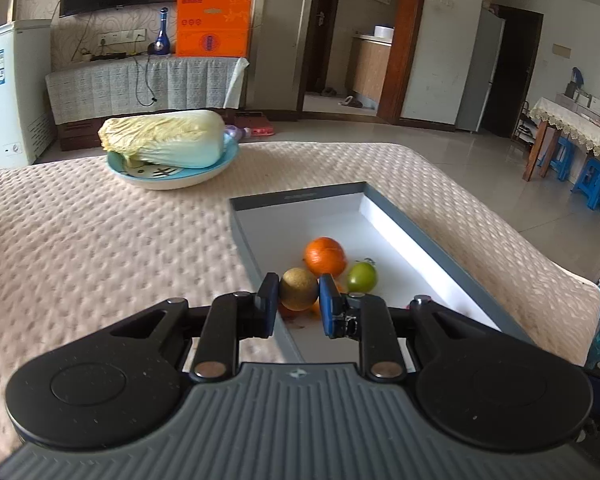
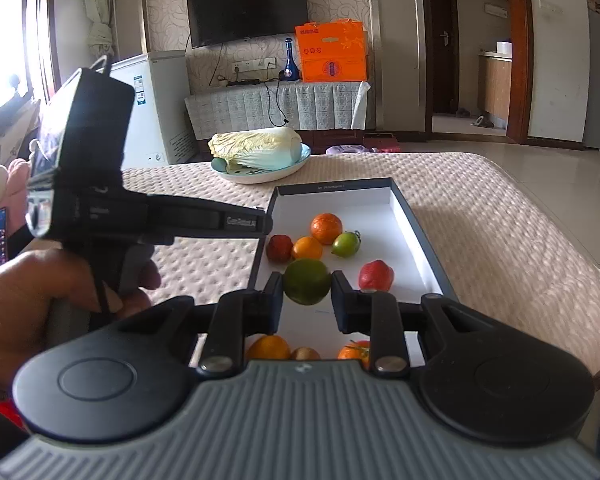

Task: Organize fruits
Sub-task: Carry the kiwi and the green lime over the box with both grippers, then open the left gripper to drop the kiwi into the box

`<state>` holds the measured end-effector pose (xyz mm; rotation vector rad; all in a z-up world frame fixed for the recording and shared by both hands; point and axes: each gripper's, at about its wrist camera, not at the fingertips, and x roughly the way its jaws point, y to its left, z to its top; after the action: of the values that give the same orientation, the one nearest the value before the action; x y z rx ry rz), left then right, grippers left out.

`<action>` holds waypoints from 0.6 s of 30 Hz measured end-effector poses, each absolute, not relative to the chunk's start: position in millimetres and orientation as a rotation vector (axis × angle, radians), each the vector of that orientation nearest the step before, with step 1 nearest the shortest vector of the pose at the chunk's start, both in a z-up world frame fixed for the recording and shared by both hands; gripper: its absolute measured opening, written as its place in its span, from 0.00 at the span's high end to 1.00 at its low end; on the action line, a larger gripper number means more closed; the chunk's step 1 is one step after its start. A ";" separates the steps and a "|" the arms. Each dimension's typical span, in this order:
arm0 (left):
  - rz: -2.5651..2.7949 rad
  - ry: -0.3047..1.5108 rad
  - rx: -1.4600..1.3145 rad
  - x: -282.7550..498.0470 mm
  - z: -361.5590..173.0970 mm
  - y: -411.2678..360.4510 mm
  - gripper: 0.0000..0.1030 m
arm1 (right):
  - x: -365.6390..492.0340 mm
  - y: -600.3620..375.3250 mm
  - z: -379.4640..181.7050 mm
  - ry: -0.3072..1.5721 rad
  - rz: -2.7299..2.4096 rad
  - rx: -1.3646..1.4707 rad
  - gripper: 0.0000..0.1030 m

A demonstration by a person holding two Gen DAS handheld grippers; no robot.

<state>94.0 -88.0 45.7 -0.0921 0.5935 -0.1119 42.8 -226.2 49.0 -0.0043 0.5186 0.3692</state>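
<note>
Both fruits gripped above the shallow grey white-lined box.
Your left gripper fingers clamp a round brown fruit; right gripper clamps a round green fruit. Next, likely carry each to its sorting spot.

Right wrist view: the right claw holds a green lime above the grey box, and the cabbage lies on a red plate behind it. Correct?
Not quite. The plate under the cabbage is light blue, not red, as the right wrist view shows. The rest stands: the right claw holds the green lime above the grey box.
</note>
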 end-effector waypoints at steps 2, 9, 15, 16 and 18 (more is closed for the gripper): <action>-0.121 0.594 -0.091 96.3 44.3 -92.6 0.75 | 41.3 -230.8 49.1 0.519 0.366 -0.003 0.72; -0.148 0.601 -0.076 105.6 38.0 -112.8 0.75 | 38.0 -244.7 49.0 0.525 0.352 0.010 0.72; -0.159 0.611 -0.078 118.1 31.2 -125.3 0.75 | 37.6 -251.3 46.8 0.538 0.356 0.018 0.72; -0.160 0.611 -0.077 119.9 30.2 -127.2 0.75 | 37.2 -252.2 46.1 0.539 0.357 0.018 0.72; -0.162 0.612 -0.072 123.1 28.1 -130.8 0.75 | 36.7 -254.1 45.6 0.541 0.358 0.020 0.72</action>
<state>123.1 -130.8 28.1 -0.0717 0.6123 -0.1617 36.7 -254.1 45.6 0.0198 0.5410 0.3577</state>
